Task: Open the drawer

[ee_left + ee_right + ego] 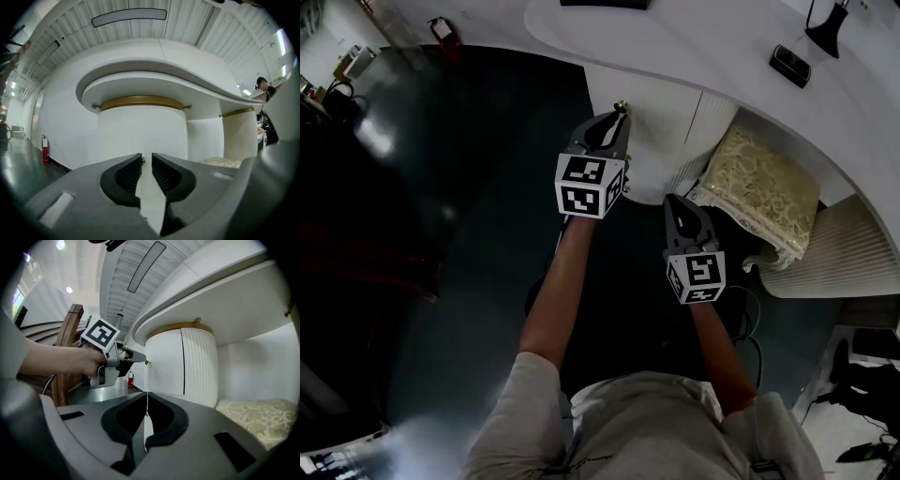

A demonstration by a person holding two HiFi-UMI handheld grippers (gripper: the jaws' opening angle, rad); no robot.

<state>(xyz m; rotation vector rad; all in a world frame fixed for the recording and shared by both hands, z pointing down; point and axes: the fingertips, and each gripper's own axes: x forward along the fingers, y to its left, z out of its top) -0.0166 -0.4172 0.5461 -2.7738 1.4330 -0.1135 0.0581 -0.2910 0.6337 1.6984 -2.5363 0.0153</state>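
My left tongs point(146, 157) stand slightly apart, with the small round brass knob point(142, 159) right at their tips. It sits on the smooth, white, curved drawer front point(140, 136), which lies shut beside a ribbed panel point(199, 366). My right tongs point(146, 394) are pressed together, empty, back from the knob.

Layout, quick notes: desk top point(694, 47) overhangs rounded cabinet point(661, 131). Knob point(622, 105) on cabinet front, left gripper point(617, 120) tips right at it. Right gripper point(677, 202) to right of left one, further back from cabinet. Cushion point(764, 192) right of cabinet, below desk top overhang. Ribbed panel point(853, 248) right of cushion. Small device point(790, 64) lies on desk top, beyond cushion.
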